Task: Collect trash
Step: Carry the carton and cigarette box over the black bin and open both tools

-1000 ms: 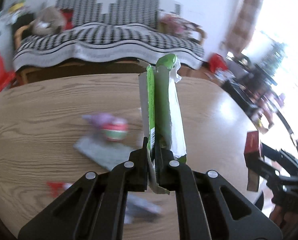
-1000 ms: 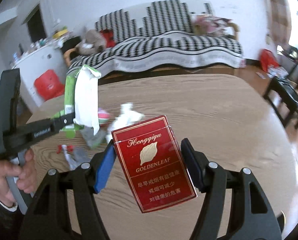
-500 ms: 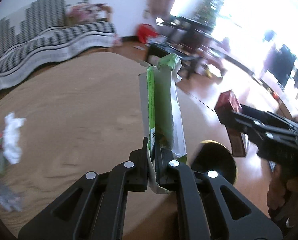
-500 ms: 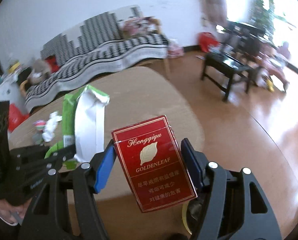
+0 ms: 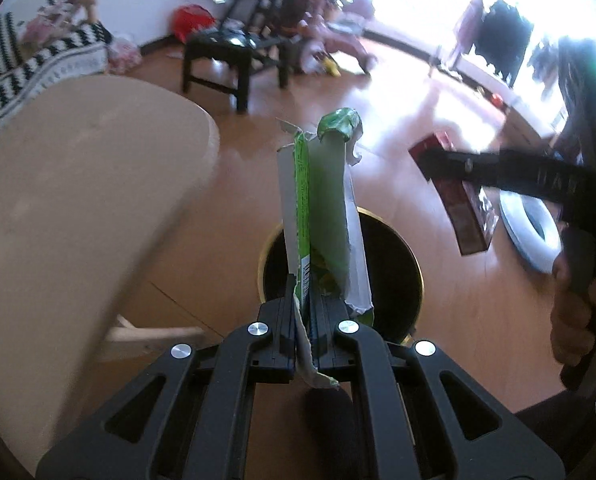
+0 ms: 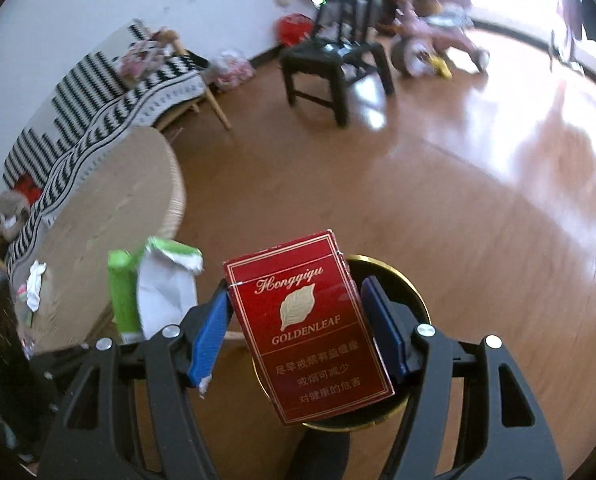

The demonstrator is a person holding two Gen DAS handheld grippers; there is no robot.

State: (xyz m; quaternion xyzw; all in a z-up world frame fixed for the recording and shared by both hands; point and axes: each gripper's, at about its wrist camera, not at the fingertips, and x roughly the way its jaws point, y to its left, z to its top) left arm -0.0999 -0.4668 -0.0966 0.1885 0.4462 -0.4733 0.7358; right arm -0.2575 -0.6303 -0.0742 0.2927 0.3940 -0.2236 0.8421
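- The left gripper (image 5: 306, 320) has its fingers pinching the lower end of a torn green-and-white wrapper (image 5: 322, 216), which stands upright directly above the mouth of the gold-rimmed black bin (image 5: 412, 268) on the floor
- The right gripper (image 6: 302, 332) has its fingers pressed on the two sides of a red cigarette pack (image 6: 310, 320), held slightly tilted above the same bin (image 6: 402, 276)
- Seen from the left wrist, the cigarette pack (image 5: 464, 204) appears beyond and to the right of the bin, so its exact position over the opening cannot be told; if released off-centre, it is judged likely to strike the rim and land on the wooden floor (image 6: 478, 208)
- The wrapper is light and tall; it may be judged to drift sideways or cling to the fingers on release, missing the bin
- Both pieces are carried close together, so a clash between wrapper and the right gripper is a risk if both are lowered at once
- More trash, a crumpled white tissue (image 6: 35, 284) among it, lies on the round wooden bench (image 6: 109, 216) left of the bin
- The bench edge is near the bin and could be clipped by the left gripper
- A black stool (image 6: 330, 68), a striped sofa (image 6: 97, 96) and a pink toy tricycle (image 6: 438, 36) stand well beyond the bin, obstructing nothing
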